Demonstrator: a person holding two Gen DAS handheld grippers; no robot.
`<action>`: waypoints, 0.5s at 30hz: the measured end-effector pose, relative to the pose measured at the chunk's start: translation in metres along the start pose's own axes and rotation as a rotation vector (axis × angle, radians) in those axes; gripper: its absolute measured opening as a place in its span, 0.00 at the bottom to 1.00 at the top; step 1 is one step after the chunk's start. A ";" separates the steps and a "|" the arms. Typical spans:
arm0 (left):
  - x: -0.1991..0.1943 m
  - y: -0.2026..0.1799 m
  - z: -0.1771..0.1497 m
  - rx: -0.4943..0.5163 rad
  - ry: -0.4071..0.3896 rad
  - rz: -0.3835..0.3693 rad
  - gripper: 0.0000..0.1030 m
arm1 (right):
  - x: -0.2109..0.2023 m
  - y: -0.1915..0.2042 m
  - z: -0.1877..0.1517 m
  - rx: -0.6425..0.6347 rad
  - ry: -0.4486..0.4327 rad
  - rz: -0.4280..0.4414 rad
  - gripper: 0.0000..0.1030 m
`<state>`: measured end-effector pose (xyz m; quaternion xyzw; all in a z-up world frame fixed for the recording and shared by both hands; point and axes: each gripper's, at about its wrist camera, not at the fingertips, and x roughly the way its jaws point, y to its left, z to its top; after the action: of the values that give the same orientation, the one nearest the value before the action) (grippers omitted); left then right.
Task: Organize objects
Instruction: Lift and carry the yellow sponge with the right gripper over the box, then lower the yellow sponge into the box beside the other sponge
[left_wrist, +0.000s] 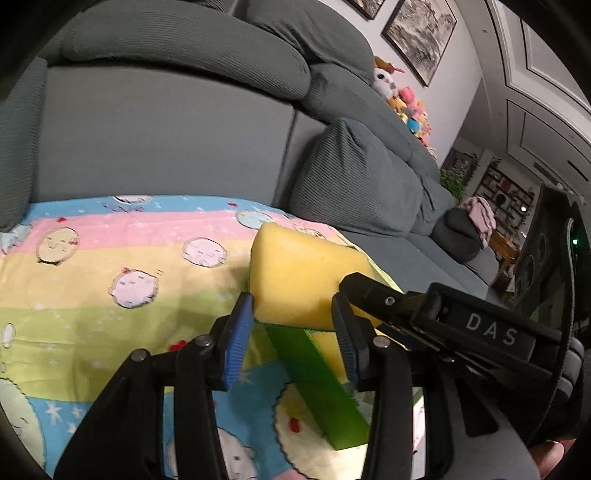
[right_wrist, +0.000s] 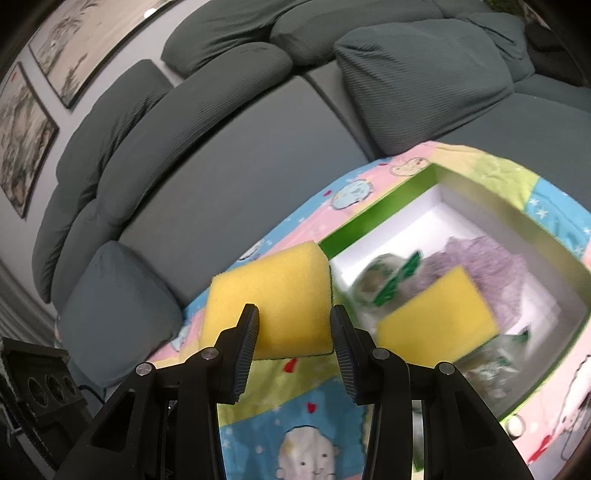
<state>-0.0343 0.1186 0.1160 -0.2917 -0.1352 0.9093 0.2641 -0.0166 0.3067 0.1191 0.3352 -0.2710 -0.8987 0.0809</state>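
Item: yellow sponge (right_wrist: 267, 301), green scouring face on its right edge, grasped between the pads of my right gripper (right_wrist: 293, 330), carried above the cartoon-print blanket (right_wrist: 295, 417) just left of the green box (right_wrist: 373, 216). In the left wrist view the same sponge (left_wrist: 301, 282) sits between the fingers of my left gripper (left_wrist: 293, 328); the right pad touches it, the left pad looks just at its edge, so I cannot tell whether that side grips or has let go. The right gripper's finger (left_wrist: 369, 290) clamps it from the side there. Contents of the box, white-lined and open-topped: a second yellow sponge (right_wrist: 437, 314), a lilac cloth (right_wrist: 480, 258), green-and-white wrapped packets (right_wrist: 391, 277), blurred. Beyond: blanket spread over a grey sofa (right_wrist: 221, 147), cushions behind, plush toys (left_wrist: 406, 107) at the far end. Step in hand, as I judge it: carrying this sponge into the box. To do it well I would make sure the left gripper is fully clear so one grip alone carries it, lift over the near green wall rather than brush it, lower onto the free white floor beside the first sponge, and release only once it rests flat.
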 end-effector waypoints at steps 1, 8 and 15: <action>0.005 -0.003 -0.001 0.001 0.012 -0.011 0.40 | -0.002 -0.003 0.000 -0.002 -0.005 -0.015 0.42; 0.026 -0.021 -0.009 0.017 0.060 -0.051 0.42 | -0.009 -0.025 0.006 0.026 -0.019 -0.092 0.42; 0.048 -0.038 -0.014 0.026 0.121 -0.098 0.42 | -0.015 -0.046 0.011 0.055 -0.033 -0.152 0.42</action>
<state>-0.0435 0.1779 0.0977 -0.3355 -0.1215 0.8777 0.3199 -0.0100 0.3554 0.1093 0.3421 -0.2708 -0.8998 -0.0013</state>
